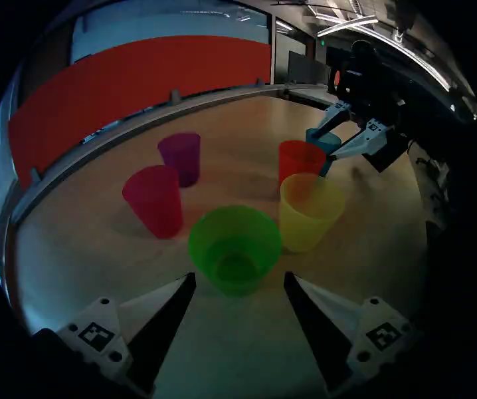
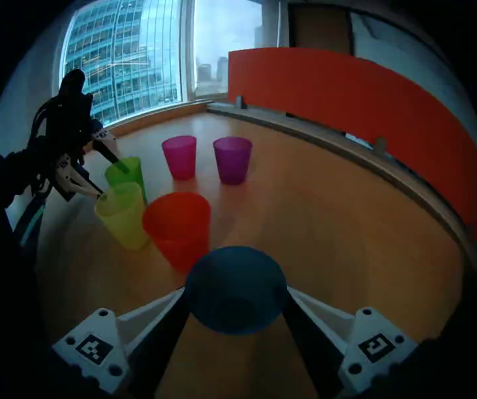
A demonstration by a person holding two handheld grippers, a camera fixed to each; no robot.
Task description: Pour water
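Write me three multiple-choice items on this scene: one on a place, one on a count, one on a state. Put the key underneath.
1. Where is the green cup?
A. Lying on its side.
B. Stacked inside another cup.
C. Upright between the left gripper's fingers.

2. How many cups are in the scene?
A. Four.
B. Six.
C. Eight.

3. The right gripper is:
A. Shut on the blue cup.
B. Open, holding nothing.
C. Shut, holding nothing.

Key:
1 C: the open fingers flank the green cup with a gap on each side.
2 B: besides green and blue there are the yellow cup, the red cup, the pink cup and the purple cup.
3 A: both fingers press on the blue cup's sides in the right gripper view.
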